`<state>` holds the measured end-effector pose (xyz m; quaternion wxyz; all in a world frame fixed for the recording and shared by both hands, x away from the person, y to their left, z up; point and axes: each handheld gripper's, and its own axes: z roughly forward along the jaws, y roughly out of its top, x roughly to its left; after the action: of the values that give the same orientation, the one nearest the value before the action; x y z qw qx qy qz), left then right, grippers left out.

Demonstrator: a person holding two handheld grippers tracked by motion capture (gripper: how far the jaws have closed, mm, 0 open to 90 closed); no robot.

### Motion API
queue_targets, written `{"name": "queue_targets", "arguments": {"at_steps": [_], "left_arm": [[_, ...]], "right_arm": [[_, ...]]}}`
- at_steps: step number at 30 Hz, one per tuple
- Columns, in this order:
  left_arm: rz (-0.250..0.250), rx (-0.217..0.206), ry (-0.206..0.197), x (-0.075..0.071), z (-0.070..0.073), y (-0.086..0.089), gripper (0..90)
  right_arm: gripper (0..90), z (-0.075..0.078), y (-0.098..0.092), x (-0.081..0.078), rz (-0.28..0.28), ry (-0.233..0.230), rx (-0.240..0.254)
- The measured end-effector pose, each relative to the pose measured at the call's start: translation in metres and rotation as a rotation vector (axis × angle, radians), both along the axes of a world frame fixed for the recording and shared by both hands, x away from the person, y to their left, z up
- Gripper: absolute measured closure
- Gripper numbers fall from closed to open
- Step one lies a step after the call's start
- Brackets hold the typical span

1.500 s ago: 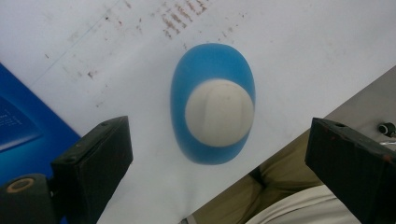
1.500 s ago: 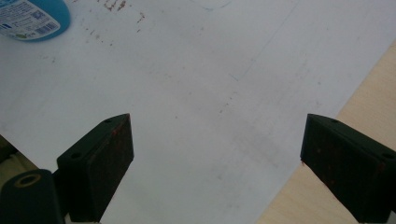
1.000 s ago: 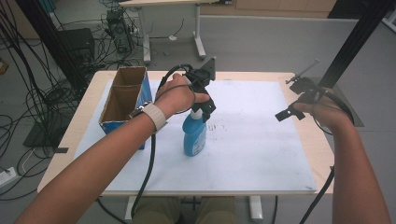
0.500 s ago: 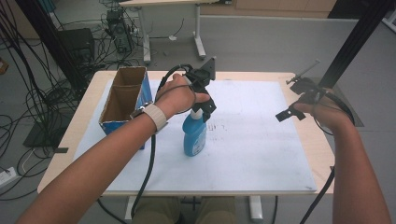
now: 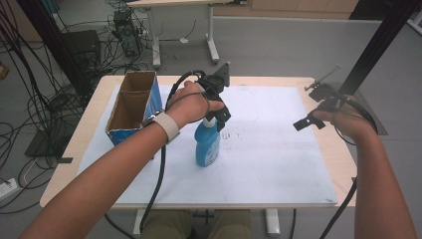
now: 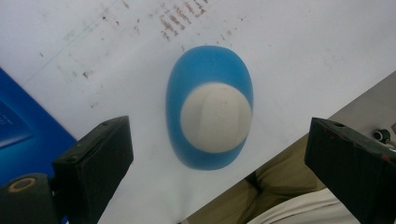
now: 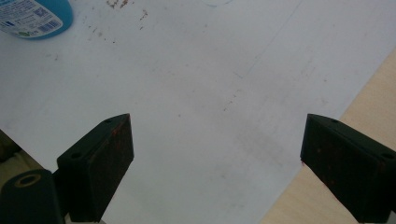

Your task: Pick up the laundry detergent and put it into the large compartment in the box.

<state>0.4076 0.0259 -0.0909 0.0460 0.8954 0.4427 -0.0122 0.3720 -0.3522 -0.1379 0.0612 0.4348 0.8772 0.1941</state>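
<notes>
From the high view I have the left hand-held gripper (image 5: 222,119) near the middle of the frame, hanging right over the top of the blue bottle (image 5: 207,143). The bottle stands upright on the white sheet (image 5: 268,149) that covers most of the surface (image 5: 89,149), just right of the open cardboard box (image 5: 133,107) with its blue side, which sits in the left part of the frame. My left hand (image 5: 191,103) wraps the gripper's handle, with a pale band (image 5: 166,126) around the wrist.

In the left gripper view I look straight down on the bottle (image 6: 210,107): a blue oval body with a round off-white cap (image 6: 215,117) in the centre of the frame. The left hand-held gripper's (image 6: 219,163) two black jaws stand wide apart at the lower left and lower right corners, the bottle between them in the picture but neither jaw touching it. The blue wall of the box (image 6: 18,135) shows at the left edge, and the edge of the sheet (image 6: 116,56) runs across the lower right.

The right hand-held gripper (image 5: 311,114) sits at the right of the high view, over the right edge of the sheet, well apart from the bottle. In the right gripper view the right hand-held gripper's (image 7: 217,154) jaws are spread wide with nothing between them, above the lightly stained sheet (image 7: 201,84). The base of the bottle (image 7: 35,16) shows in the upper left corner, and bare wood of the surface (image 7: 369,107) at the right.
</notes>
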Motion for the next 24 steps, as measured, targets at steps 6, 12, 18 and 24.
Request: {"name": "queue_targets", "arguments": {"at_steps": [6,12,18,24], "left_arm": [[0.009,0.005,-0.012,-0.001,-0.005,0.0,8.8],[0.005,0.009,-0.01,0.0,-0.008,-0.001,9.2],[0.02,0.007,-0.01,0.002,-0.015,-0.003,9.4],[0.017,0.016,-0.009,0.003,-0.022,-0.006,9.8]], "right_arm": [[9.4,-0.001,0.001,0.0,0.002,0.0,0.003],[9.3,-0.003,0.002,0.0,0.004,0.002,0.004],[9.4,-0.005,0.001,0.0,0.005,0.003,0.007],[9.4,-0.007,0.0,0.0,0.001,0.006,0.008]]}}
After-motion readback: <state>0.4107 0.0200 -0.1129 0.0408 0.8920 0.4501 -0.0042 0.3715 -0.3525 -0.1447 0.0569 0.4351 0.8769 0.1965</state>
